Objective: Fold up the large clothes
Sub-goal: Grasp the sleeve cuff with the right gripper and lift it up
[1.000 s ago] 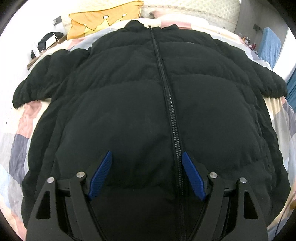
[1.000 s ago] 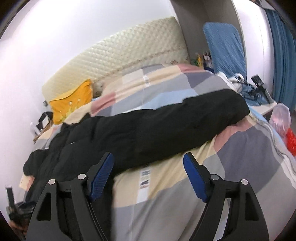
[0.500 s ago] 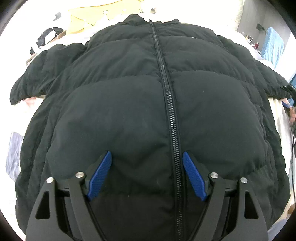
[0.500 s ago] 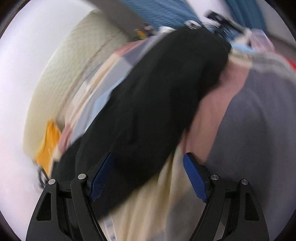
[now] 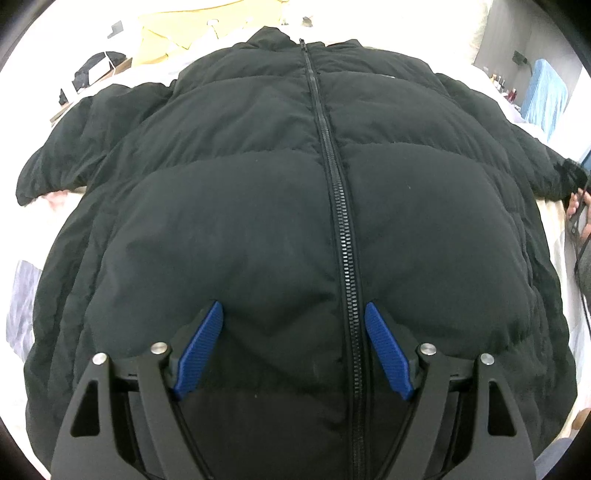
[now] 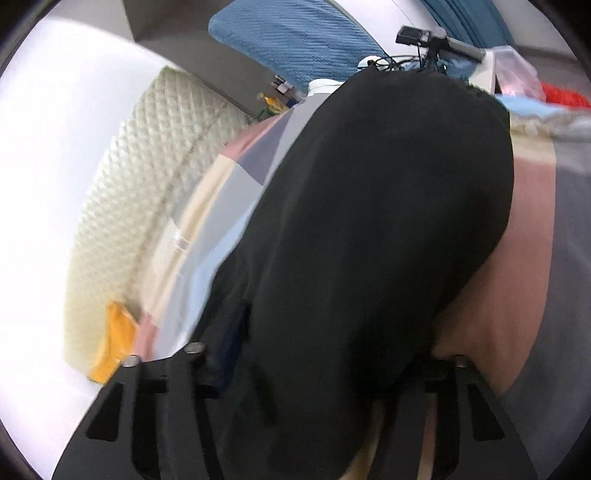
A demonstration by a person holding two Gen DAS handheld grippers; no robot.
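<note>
Left gripper spread wide over black jacket hem, gripping nothing, jacket zipped and flat on bed, right gripper closing with sleeve between its jaws, headboard beyond

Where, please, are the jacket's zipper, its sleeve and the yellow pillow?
zipper (image 5: 341,206): left wrist view, mid-length of the closed teeth.
sleeve (image 6: 369,229): right wrist view, middle of the black padded tube.
yellow pillow (image 5: 173,27): left wrist view, its front face.
</note>
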